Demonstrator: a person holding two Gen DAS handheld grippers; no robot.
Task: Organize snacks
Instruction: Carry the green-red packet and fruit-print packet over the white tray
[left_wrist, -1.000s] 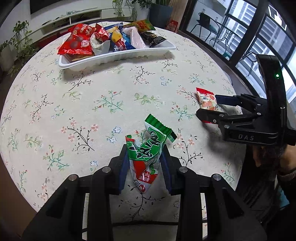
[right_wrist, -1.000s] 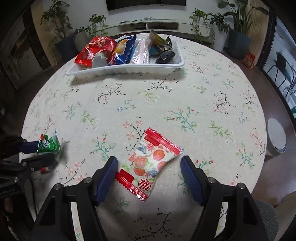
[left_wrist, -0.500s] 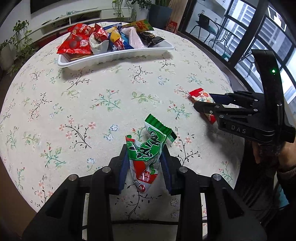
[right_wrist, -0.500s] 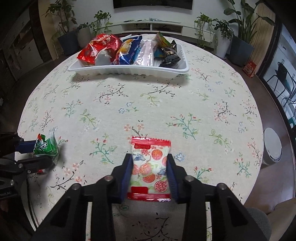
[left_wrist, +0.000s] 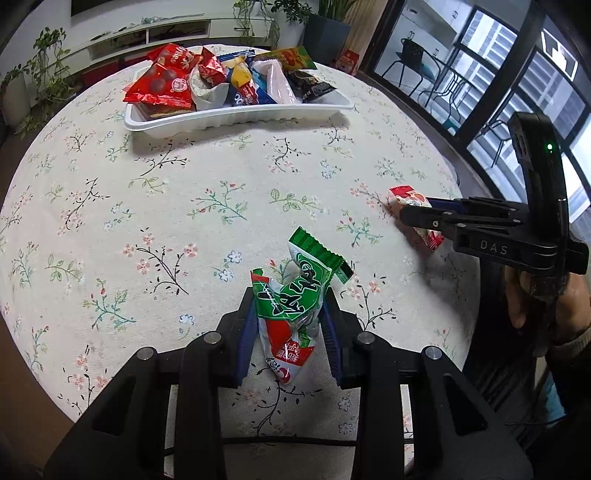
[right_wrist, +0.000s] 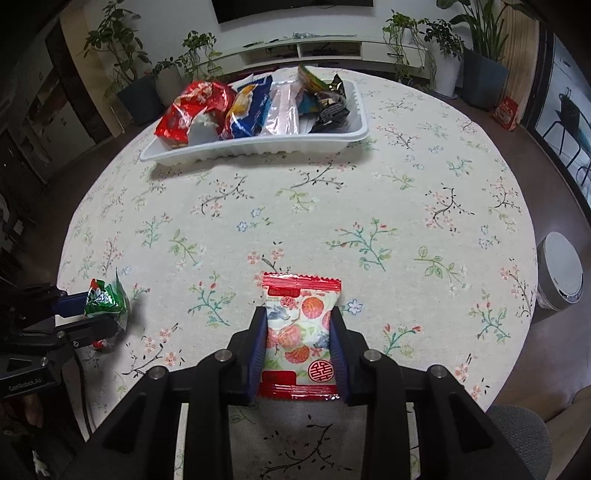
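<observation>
My left gripper (left_wrist: 290, 325) is shut on a green, white and red snack packet (left_wrist: 295, 299), held just above the round table's near side; it also shows in the right wrist view (right_wrist: 105, 299). My right gripper (right_wrist: 298, 332) is shut on a white packet with red fruit print and red ends (right_wrist: 300, 332), also seen in the left wrist view (left_wrist: 413, 206) at the table's right edge. A white tray (left_wrist: 236, 118) at the far side holds several snack packets; it also shows in the right wrist view (right_wrist: 258, 146).
The table wears a floral cloth (right_wrist: 369, 221). A white round robot vacuum (right_wrist: 559, 275) sits on the floor at the right. Potted plants (right_wrist: 476, 44) and a low white TV shelf (right_wrist: 314, 48) stand behind the table. Glass doors (left_wrist: 480, 74) are at the right.
My right gripper closed on the red-print packet, turned it square between the fingers and lifted it slightly. My left gripper kept hold of the green packet and moved a little toward the tray.
</observation>
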